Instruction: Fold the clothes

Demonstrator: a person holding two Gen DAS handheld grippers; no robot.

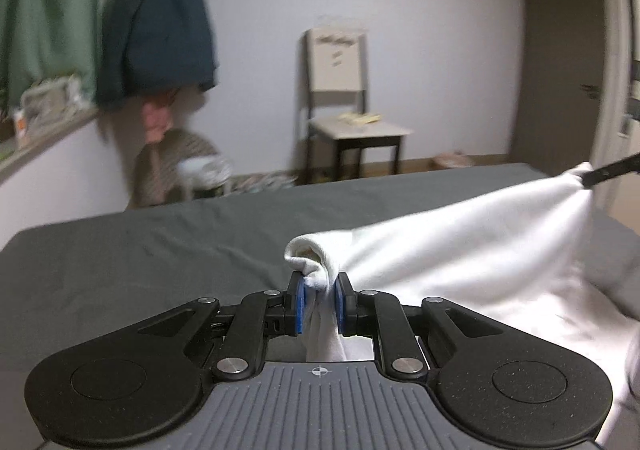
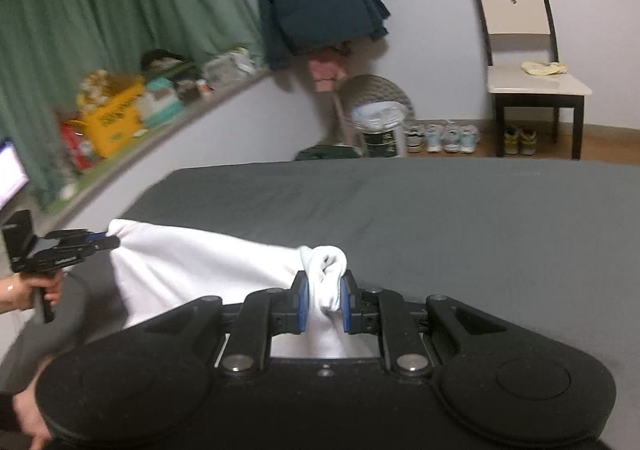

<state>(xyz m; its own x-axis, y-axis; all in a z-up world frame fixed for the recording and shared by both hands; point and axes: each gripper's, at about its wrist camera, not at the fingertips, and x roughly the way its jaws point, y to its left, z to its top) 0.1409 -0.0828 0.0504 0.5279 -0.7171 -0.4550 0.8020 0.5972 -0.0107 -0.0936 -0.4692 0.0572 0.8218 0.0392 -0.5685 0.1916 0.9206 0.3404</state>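
A dark grey bed [image 2: 460, 210] (sheet smooth) carries 1 white garment's [image 1: 480, 250] trailing part.

No text can be read with certainty. The yellow box [image 2: 114, 118] on the window ledge [image 2: 224, 100] carries dark printed lettering, too blurred to read. The white bucket [image 2: 378, 130] at the bed's far edge bears an illegible dark label.

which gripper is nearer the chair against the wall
Right, as far as I can judge. The right gripper sees the chair large; the left gripper sees it smaller, farther across the bed.
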